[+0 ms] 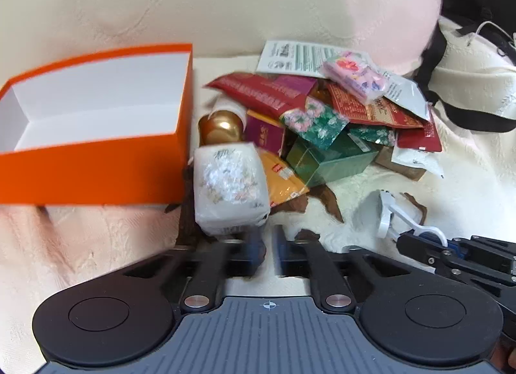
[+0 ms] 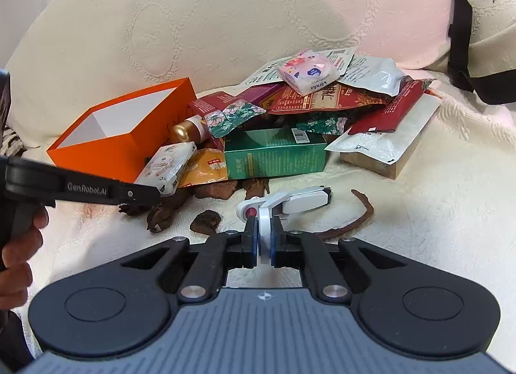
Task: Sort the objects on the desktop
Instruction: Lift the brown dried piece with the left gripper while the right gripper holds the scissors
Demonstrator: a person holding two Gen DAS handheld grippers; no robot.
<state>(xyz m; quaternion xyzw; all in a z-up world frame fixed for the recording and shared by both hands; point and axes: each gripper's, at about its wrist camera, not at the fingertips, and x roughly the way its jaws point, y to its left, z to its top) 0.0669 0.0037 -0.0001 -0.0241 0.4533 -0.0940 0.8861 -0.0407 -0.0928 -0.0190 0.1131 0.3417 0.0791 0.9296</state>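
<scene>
Left wrist view: the left claw sits at lower centre with its jaws narrowly apart and nothing between them; its left finger is close under a white tissue pack, though motion blur hides whether they touch. An open orange box fills the left of the frame. A heap of packets lies at centre, with a green box and a gold-capped bottle among them. At lower right the right claw pinches a white clip-like tool.

Right wrist view: at lower centre the right claw is clamped on the white clip-like tool, which juts toward centre frame above the cream bed cover. The left claw enters from the left edge, its tip beside the white tissue pack. The orange box stands at centre left, the packets piled right of it over the green box.
</scene>
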